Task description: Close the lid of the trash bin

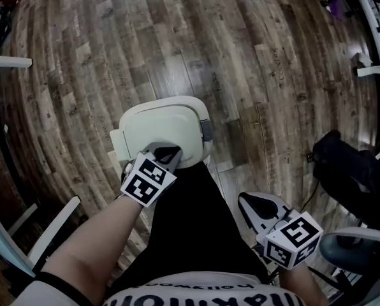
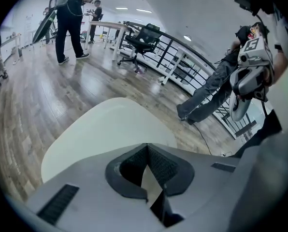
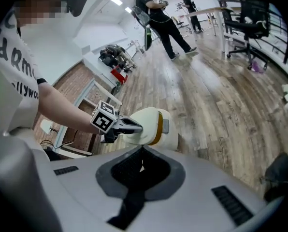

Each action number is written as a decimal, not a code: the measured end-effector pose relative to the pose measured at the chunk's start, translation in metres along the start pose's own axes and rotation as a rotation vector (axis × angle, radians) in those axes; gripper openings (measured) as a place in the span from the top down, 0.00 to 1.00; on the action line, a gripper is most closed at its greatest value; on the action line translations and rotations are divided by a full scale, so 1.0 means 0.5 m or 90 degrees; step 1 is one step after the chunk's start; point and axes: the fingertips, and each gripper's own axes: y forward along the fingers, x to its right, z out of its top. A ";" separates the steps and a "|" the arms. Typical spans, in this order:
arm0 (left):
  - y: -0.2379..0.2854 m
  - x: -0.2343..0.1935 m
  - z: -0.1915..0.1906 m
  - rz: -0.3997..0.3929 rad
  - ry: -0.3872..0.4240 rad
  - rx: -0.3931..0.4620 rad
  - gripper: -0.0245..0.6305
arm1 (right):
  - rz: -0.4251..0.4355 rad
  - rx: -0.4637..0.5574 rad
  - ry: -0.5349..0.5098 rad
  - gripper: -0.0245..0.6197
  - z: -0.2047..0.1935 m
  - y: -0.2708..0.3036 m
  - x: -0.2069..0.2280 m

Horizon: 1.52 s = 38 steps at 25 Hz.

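In the head view the cream lid (image 1: 161,126) lies flat, face up, on the trash bin (image 1: 207,150), its longer side across the view, with the left gripper (image 1: 168,153) at its near edge; the left gripper view shows that gripper's fingers (image 2: 162,167) pressed together over the lid, pinching nothing; the right gripper view shows the right gripper (image 3: 142,152) likewise closed and empty, apart from the bin.

The right gripper (image 3: 143,150) fills the lower part of the view. Its dark ribbed pads meet at the tips, with nothing between them.

Just beyond stands a cream trash bin (image 3: 169,138) on the plank floor (image 3: 221,95). Its lid (image 3: 146,116) is down, with a yellowish band under it and a grey latch (image 3: 166,125) on the side. The left gripper (image 3: 136,127) lies on top of the lid – jaws drawn together into one dark wedge, marker cube (image 3: 104,117) behind them, held on a bare forearm (image 3: 62,108).

Farther off are two standing people (image 3: 161,18) and a black office chair (image 3: 248,11).
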 end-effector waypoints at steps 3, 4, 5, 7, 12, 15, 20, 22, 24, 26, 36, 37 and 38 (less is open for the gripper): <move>0.020 -0.005 -0.004 0.003 0.012 -0.006 0.95 | 0.007 0.003 0.038 0.95 -0.014 0.011 0.006; 0.026 -0.008 -0.007 0.004 0.009 -0.008 0.95 | 0.010 0.003 0.048 0.95 -0.019 0.014 0.008; 0.032 -0.010 -0.010 0.006 0.002 -0.010 0.95 | 0.011 0.001 0.056 0.95 -0.024 0.017 0.009; 0.044 -0.015 -0.017 0.005 -0.018 -0.017 0.95 | 0.009 -0.004 0.068 0.95 -0.033 0.020 0.015; 0.061 -0.022 -0.018 -0.022 -0.024 -0.032 0.95 | 0.012 -0.002 0.097 0.95 -0.040 0.026 0.030; 0.067 -0.020 -0.024 -0.026 -0.013 -0.067 0.95 | 0.018 -0.005 0.114 0.95 -0.044 0.027 0.027; 0.073 -0.020 -0.020 -0.031 -0.020 -0.080 0.95 | 0.021 -0.004 0.112 0.95 -0.041 0.037 0.016; 0.073 -0.023 -0.023 -0.048 -0.057 -0.066 0.95 | 0.019 -0.005 0.105 0.95 -0.037 0.038 0.010; 0.065 -0.030 -0.035 -0.065 -0.135 -0.059 0.95 | 0.018 -0.006 0.095 0.95 -0.030 0.035 0.001; 0.040 -0.044 -0.053 -0.058 -0.189 -0.070 0.95 | 0.012 -0.005 0.082 0.95 -0.016 0.027 -0.008; -0.244 -0.015 0.053 -0.035 -0.230 0.100 0.95 | 0.010 0.038 -0.071 0.95 0.178 -0.039 -0.111; -0.277 0.002 0.071 -0.048 -0.233 0.114 0.95 | 0.012 0.044 -0.091 0.95 0.204 -0.045 -0.129; -0.308 0.020 0.086 -0.062 -0.234 0.121 0.95 | 0.013 0.047 -0.113 0.95 0.228 -0.051 -0.147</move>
